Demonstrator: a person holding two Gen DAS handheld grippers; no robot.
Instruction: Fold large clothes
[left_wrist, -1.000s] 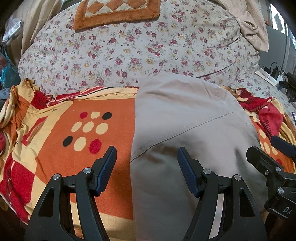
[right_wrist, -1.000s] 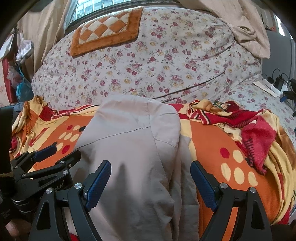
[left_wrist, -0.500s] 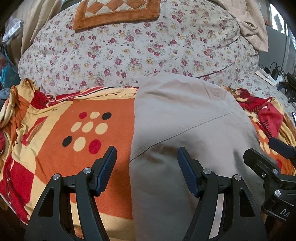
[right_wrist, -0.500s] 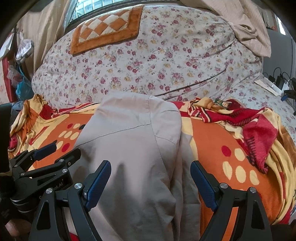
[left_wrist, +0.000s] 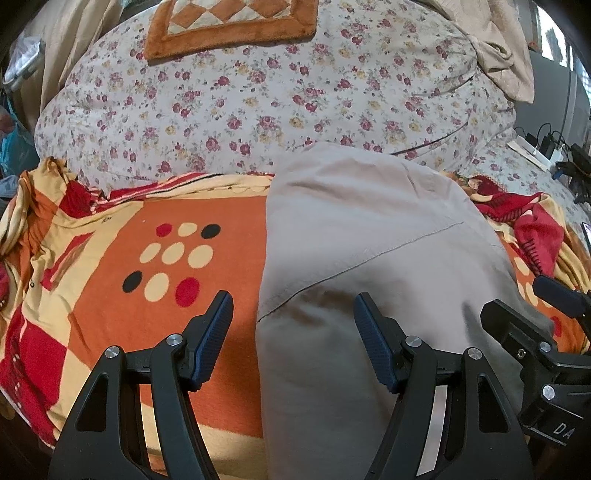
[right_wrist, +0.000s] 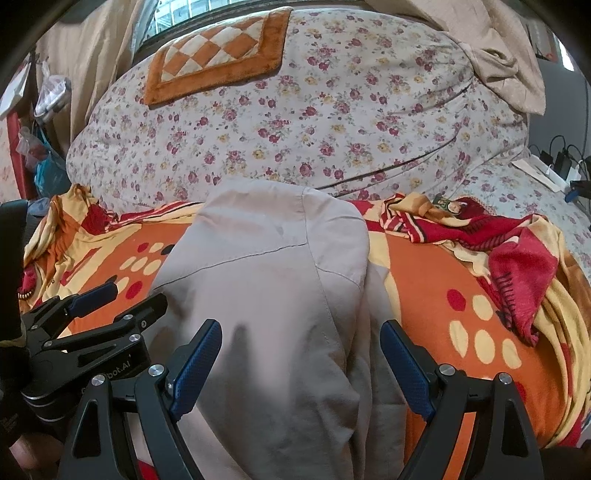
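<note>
One beige garment (left_wrist: 369, 280) on one orange blanket (left_wrist: 122, 280); left tongs (left_wrist: 293, 325), right tongs (right_wrist: 301, 354) both spread, empty.

The garment (left_wrist: 362, 258) lies on the blanket (left_wrist: 129, 266), with the floral quilt (left_wrist: 258, 99) behind.

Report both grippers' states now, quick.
Left gripper: open, holding nothing, fingers straddling the left edge of the beige cotton folded garment.
Right gripper: open, holding nothing, poised over the same garment.
</note>
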